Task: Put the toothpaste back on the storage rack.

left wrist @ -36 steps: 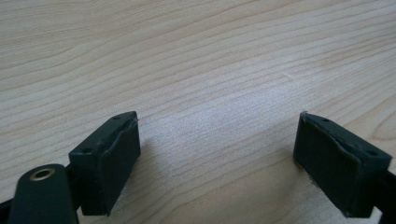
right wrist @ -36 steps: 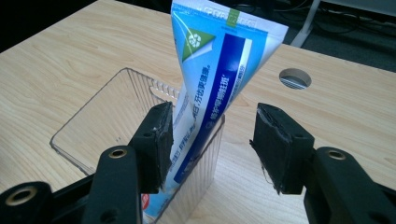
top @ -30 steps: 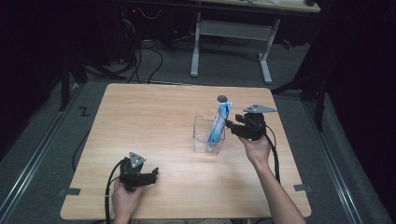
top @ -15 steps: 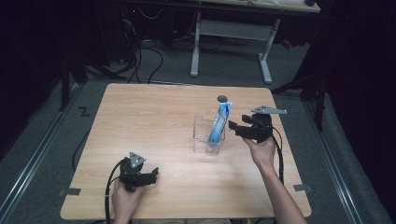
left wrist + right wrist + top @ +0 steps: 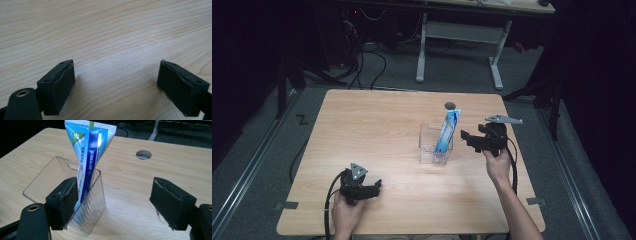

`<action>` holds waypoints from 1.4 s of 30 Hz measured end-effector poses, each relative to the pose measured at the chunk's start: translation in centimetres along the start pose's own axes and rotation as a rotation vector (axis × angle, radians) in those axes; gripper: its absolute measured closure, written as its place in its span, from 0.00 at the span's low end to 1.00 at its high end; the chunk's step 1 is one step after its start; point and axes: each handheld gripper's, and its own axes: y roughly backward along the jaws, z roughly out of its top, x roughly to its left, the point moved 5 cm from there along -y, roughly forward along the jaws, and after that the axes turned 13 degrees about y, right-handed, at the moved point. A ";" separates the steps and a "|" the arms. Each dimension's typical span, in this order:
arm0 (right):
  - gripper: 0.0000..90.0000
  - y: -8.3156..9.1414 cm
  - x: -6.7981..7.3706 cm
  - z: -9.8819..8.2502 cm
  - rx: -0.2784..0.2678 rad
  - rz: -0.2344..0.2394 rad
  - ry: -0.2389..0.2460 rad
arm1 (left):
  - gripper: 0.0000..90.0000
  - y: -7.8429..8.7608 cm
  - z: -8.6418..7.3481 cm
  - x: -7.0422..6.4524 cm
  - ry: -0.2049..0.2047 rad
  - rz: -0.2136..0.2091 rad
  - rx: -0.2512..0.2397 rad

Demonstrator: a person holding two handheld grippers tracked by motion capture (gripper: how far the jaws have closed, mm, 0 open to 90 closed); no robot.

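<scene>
The tube stands tilted in the clear box. The right hand-held gripper is wide open beside it, holding nothing. The left hand-held gripper is also wide open and empty, near the bench's front edge.

A white-legged desk and dark cables stand beyond the wooden table.

Black grippers, thick rubber fingers, grey three-cornered plates, trailing black cables

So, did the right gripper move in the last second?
Yes. In the high view the right gripper has backed away from the toothpaste tube standing in the clear container, toward the table's right edge and slightly nearer the person. Its jaws are open.
</scene>
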 end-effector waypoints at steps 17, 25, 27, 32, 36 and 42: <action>0.24 1.7 -0.6 -2.0 -0.044 0.036 0.031 | 0.16 0.0 0.0 0.0 0.000 0.000 0.000; 0.24 2.6 -1.5 -3.0 -0.049 0.028 0.019 | 0.16 0.0 0.0 0.0 0.000 0.000 0.000; 0.24 2.9 -1.7 -3.4 -0.054 0.028 0.013 | 0.16 0.0 0.0 0.0 0.000 0.000 0.000; 0.24 3.2 -2.1 -3.8 -0.055 0.024 0.006 | 0.16 0.0 0.0 0.0 0.000 0.001 0.000; 0.24 3.4 -2.4 -4.3 -0.049 0.023 0.005 | 0.16 0.0 0.0 0.0 0.000 0.001 0.000; 0.24 4.0 -2.8 -4.5 -0.051 0.008 0.015 | 0.16 0.0 0.0 0.0 0.000 0.001 0.000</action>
